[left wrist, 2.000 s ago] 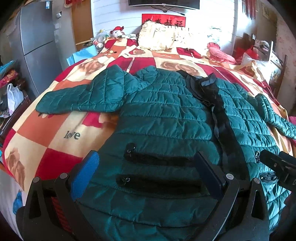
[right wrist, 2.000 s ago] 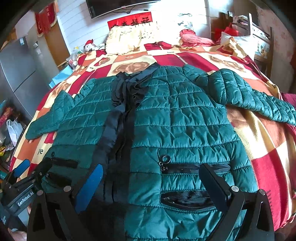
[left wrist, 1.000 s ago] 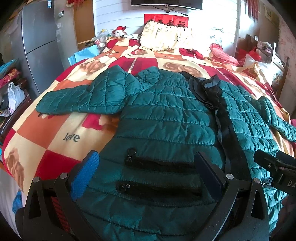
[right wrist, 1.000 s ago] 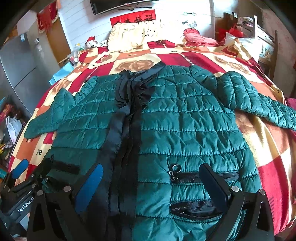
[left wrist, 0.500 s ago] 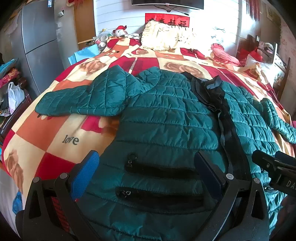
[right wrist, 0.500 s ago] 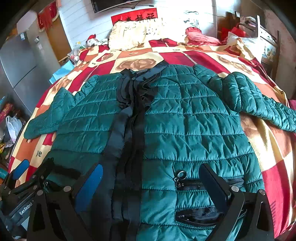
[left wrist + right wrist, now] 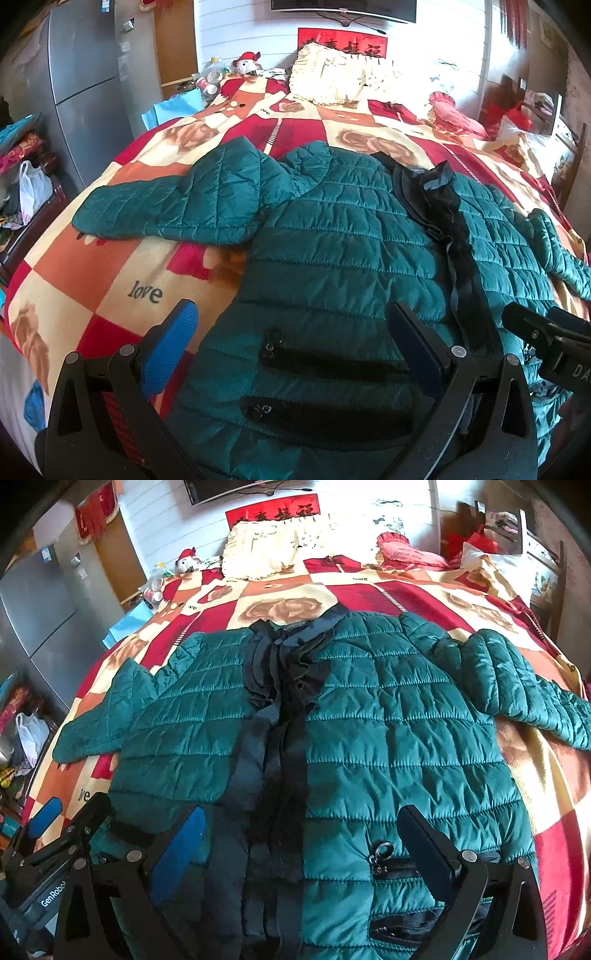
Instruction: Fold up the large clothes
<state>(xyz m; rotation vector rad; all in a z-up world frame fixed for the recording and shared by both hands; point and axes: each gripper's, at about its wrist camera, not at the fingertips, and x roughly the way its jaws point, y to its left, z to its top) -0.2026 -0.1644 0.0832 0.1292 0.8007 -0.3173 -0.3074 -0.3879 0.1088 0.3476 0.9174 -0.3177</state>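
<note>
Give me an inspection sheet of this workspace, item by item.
Surface: bed with checked blanket.
Job's things: green jacket lies flat, front up, both sleeves spread sideways, not yet folded.
Clutter: cream pillow, pink cushion, stuffed toy at the head end.
Grippers: left gripper and right gripper open over the hem, holding nothing.
Cables: nothing seen.
Surroundings: grey fridge, white bag on the left.

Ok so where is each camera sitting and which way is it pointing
Left wrist: on the left gripper, above the green jacket's lower left hem, facing the pillows; the right gripper shows at right.
Right wrist: on the right gripper, above the hem's middle, facing likewise; the left gripper shows at left.
Shared: jacket, bed, pillows.
</note>
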